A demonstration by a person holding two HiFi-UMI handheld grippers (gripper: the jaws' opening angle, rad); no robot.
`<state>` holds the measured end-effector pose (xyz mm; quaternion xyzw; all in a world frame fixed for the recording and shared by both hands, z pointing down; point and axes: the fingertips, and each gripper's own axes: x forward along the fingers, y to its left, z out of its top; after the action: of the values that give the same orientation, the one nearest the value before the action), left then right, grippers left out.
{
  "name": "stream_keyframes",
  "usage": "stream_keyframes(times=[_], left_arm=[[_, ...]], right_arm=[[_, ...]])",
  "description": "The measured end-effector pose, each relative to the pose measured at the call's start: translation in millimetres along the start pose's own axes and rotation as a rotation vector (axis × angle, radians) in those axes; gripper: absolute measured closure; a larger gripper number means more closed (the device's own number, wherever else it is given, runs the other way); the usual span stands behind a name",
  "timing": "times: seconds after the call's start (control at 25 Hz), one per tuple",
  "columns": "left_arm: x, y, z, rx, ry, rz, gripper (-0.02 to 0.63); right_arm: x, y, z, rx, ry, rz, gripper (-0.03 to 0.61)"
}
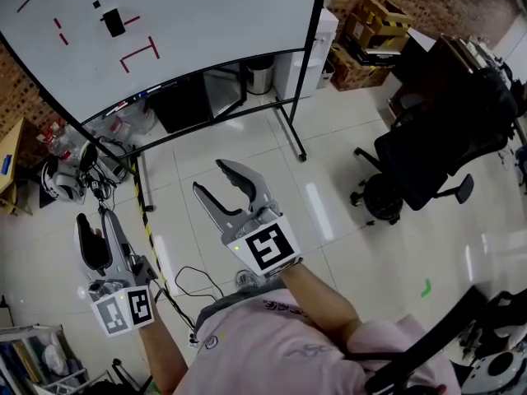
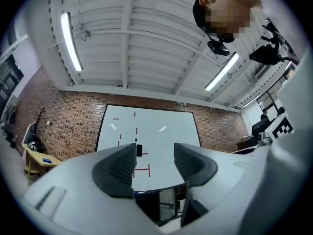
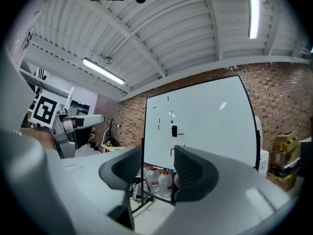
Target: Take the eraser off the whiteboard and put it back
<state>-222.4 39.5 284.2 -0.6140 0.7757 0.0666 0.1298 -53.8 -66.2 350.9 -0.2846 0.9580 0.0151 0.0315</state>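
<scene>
Person wears a pale pink short-sleeved shirt (image 1: 280,348) with dark print. Left gripper (image 1: 94,217) and right gripper (image 1: 209,175): light grey shells, black ribbed pads (image 2: 117,169), each with a cube (image 1: 270,248) of black-and-white square markers.

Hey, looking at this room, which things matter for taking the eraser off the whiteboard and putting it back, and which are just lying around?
For the job: eraser, stuck on the whiteboard; left gripper and right gripper, both open and empty.

Just lying about: office chair; cardboard boxes; water bottles; metal bin.
</scene>
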Motion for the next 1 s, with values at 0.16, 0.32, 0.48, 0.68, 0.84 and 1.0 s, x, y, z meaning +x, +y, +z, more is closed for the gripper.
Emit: stream_keyframes(times=[0.16,0.32,0.48,0.68,0.84,1.0], left_arm=[[-24,-33,19,0.019,-0.013,-0.002,0.382],[-54,-72,25,0.004,0.003,-0.003,0.382],[-78,-105,23,-0.017,0.014,-0.004,0.382],[-93,-117,32,-0.033,0.008,-0.015,0.382],[-102,-118,45,-0.025,0.000,-0.019,0.382],[-108,-113,49,-0.028,-0.004,-0.021,0.383]], right_arm=[[-30,2,7,0.027,-0.029,0.022,0.377],[-70,-8,6,0.061,-0.042,0.008,0.463],[-100,-17,-3,0.035,-0.023,-0.006,0.465],[-120,-16,3,0.020,-0.012,-0.028,0.469],[-132,-7,16,0.055,-0.039,-0.036,0.468],[-138,-3,20,0.058,-0.065,-0.061,0.463]])
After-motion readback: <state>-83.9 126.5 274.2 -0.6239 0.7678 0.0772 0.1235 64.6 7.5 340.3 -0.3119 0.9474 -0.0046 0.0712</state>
